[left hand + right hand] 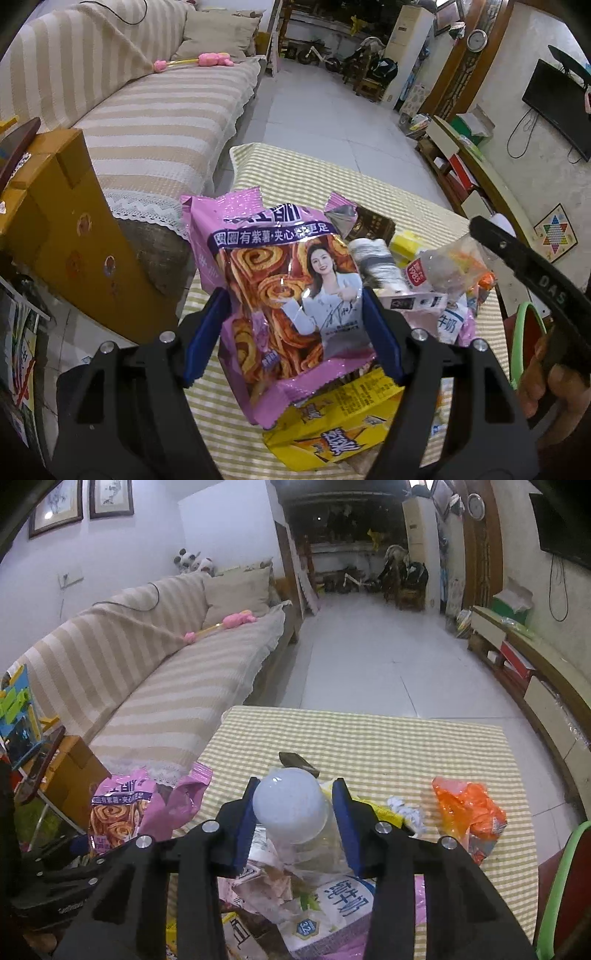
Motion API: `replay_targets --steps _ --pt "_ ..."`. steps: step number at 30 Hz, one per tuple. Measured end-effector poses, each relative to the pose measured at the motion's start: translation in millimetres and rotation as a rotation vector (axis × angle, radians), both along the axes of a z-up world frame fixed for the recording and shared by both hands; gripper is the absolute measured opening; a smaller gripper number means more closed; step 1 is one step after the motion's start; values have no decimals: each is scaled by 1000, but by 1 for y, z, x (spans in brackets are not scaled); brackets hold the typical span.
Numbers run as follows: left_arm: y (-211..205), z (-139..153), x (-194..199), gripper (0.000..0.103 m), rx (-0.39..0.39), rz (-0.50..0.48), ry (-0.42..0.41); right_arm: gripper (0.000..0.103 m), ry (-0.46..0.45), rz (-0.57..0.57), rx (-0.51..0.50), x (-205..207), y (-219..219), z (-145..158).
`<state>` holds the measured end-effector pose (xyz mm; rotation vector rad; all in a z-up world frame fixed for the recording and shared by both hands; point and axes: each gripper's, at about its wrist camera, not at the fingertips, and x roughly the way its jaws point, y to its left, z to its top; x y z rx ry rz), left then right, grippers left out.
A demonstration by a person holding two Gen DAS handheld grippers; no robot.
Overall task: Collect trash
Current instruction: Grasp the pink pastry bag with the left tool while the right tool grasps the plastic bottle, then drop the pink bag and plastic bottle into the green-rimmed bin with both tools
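A crinkled purple foil snack bag printed with swirl biscuits and a woman in white (291,291) is held off the table, pinched between the blue pads of the left hand-held gripper (291,336). At 6 o'clock beneath it lies a flattened yellow carton (332,424) on the green-and-white checked table (295,173). At 3 o'clock of the bag sits a heap of wrappers.

In the right wrist view, the right hand-held gripper (295,823) clasps a clear plastic bottle with a pale rounded end (291,808) above a white-and-blue milk packet (332,915). At 3 o'clock from the bottle, a crumpled orange plastic bag (469,808) rests on the table. At 10 o'clock stands a beige striped sofa (155,672).
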<state>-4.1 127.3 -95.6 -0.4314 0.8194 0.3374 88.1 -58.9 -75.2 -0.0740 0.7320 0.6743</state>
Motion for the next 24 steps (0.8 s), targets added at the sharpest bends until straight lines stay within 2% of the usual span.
replay_targets --steps 11,18,24 --pt "-25 19 -7 70 16 -69 -58 32 -100 -66 122 -34 -69 68" --pt "-64 39 2 70 17 -183 -103 32 -138 -207 126 -52 -134 78" --pt "-121 51 22 70 -11 -353 -139 32 -132 -373 121 -55 -196 70"
